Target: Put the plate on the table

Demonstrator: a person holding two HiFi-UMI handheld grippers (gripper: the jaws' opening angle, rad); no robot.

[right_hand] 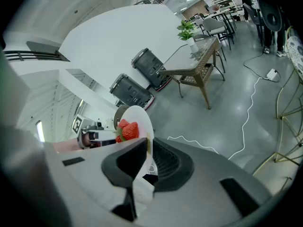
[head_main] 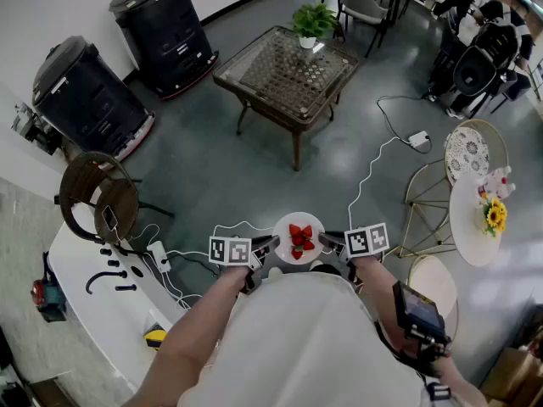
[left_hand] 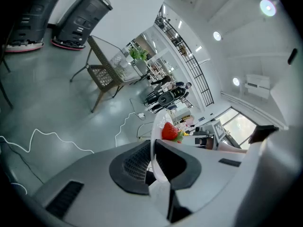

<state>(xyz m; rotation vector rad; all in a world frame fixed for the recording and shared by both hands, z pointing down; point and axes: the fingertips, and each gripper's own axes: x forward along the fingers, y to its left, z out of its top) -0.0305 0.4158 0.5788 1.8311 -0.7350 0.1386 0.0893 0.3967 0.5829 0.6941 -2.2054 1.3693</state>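
Observation:
A small white plate [head_main: 298, 237] with red strawberries [head_main: 299, 239] on it is held in the air close to the person's body, above the grey floor. My left gripper [head_main: 270, 246] is shut on the plate's left rim, and my right gripper [head_main: 331, 242] is shut on its right rim. In the left gripper view the plate [left_hand: 156, 141] stands edge-on between the jaws with a strawberry [left_hand: 170, 131] behind it. The right gripper view shows the plate [right_hand: 140, 126] clamped the same way, strawberries [right_hand: 128, 130] on its face. A glass-topped wicker table [head_main: 288, 73] stands ahead across the floor.
A potted plant [head_main: 313, 22] sits on the wicker table's far corner. Two black bins [head_main: 127, 66] stand at the left. A white cable [head_main: 373, 168] runs over the floor. A round white side table [head_main: 477, 214] with flowers and gold wire chairs [head_main: 424, 202] are at the right, a wooden chair [head_main: 100, 197] at the left.

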